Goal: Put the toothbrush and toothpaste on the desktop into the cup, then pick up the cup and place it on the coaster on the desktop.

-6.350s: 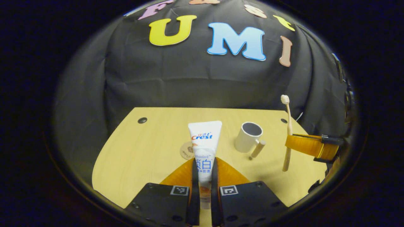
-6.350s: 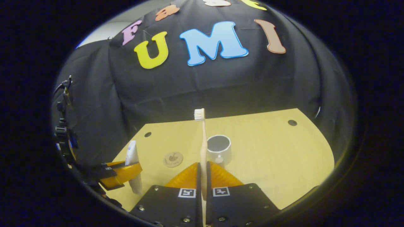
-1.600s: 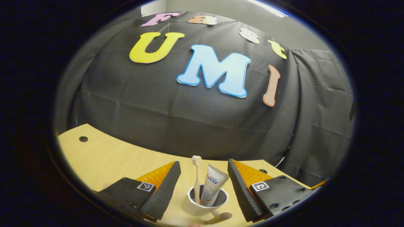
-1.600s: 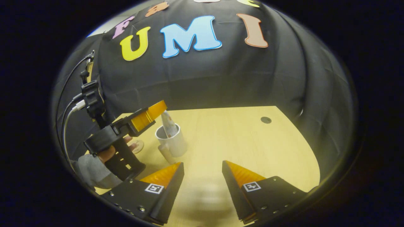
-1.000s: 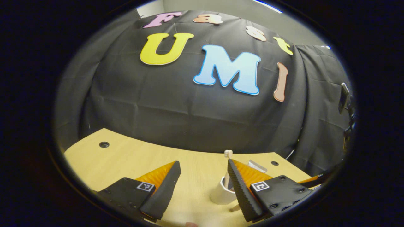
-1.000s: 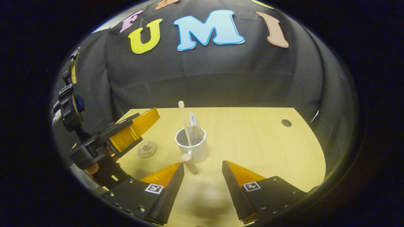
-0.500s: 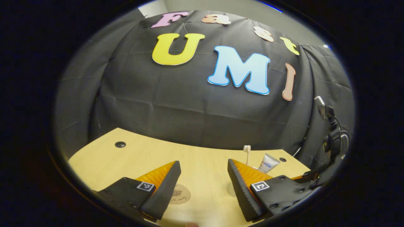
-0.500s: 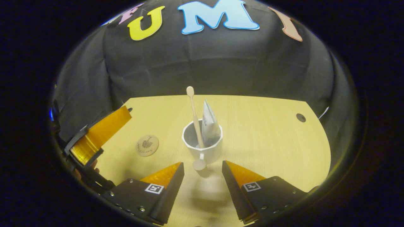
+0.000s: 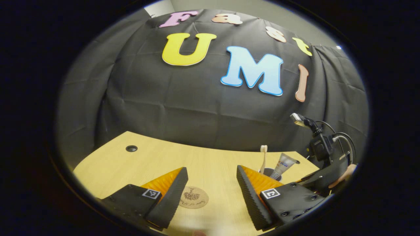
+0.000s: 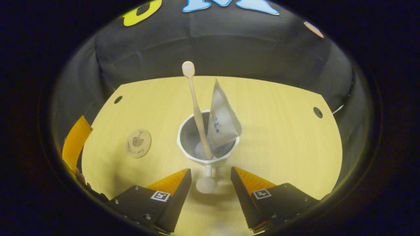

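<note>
On the desktop (image 10: 279, 131), toothbrush (image 10: 197, 111) head-up in the cup (image 10: 187, 137), right gripper (image 10: 208, 177) wide apart astride its handle.

White cup (image 10: 208, 154) upright mid-desk, handle toward 6 o'clock; toothbrush (image 10: 197, 108) and toothpaste (image 10: 220, 123) stand inside, leaning. Round, seemingly wooden coaster (image 10: 138, 143) at 9 o'clock, apart.

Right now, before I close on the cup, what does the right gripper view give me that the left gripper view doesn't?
Right gripper view: a look down into the cup, with its handle lying between the fingers of the open right gripper, neither finger touching it. Left gripper view: the hand holding that gripper, its cables, and the open left gripper framing the coaster. Both: toothbrush and toothpaste standing in the cup, and the coaster bare beside it on the desk.
</note>
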Demonstrator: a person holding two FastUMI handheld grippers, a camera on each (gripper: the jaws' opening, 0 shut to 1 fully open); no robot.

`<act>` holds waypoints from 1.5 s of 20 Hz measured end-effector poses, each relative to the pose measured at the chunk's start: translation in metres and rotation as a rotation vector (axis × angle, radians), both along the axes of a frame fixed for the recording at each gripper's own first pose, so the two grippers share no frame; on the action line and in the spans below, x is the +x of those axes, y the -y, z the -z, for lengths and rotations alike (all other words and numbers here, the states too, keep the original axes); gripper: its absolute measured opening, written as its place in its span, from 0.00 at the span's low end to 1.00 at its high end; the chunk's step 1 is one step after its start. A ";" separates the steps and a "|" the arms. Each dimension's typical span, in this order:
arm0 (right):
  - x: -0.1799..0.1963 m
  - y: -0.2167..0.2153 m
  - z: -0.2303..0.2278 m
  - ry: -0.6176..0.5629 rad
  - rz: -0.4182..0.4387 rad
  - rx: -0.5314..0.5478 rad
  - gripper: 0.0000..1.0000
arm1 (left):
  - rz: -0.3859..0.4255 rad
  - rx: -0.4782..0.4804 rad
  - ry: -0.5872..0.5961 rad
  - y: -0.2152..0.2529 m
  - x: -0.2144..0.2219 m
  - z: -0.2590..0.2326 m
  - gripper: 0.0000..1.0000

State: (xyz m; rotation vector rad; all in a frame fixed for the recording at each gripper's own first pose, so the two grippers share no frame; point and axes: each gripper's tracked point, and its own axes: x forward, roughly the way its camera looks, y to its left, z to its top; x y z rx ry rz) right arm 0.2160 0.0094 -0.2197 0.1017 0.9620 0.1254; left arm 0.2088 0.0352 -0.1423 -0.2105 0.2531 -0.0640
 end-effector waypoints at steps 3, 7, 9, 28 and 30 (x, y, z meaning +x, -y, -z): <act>0.004 0.000 0.011 -0.061 -0.013 -0.047 0.76 | 0.001 -0.003 -0.011 -0.004 -0.002 0.005 0.95; 0.008 0.000 0.020 -0.123 -0.033 -0.091 0.75 | 0.004 0.003 -0.018 -0.007 -0.002 0.006 0.95; 0.007 -0.001 0.025 -0.154 -0.039 -0.102 0.75 | 0.004 0.004 -0.021 -0.008 -0.001 0.007 0.95; 0.009 0.004 0.038 -0.171 -0.060 -0.140 0.29 | -0.019 -0.006 -0.067 -0.011 -0.003 0.021 0.98; 0.008 -0.003 0.032 -0.167 -0.070 -0.123 0.29 | -0.027 -0.006 -0.067 -0.016 -0.005 0.021 0.95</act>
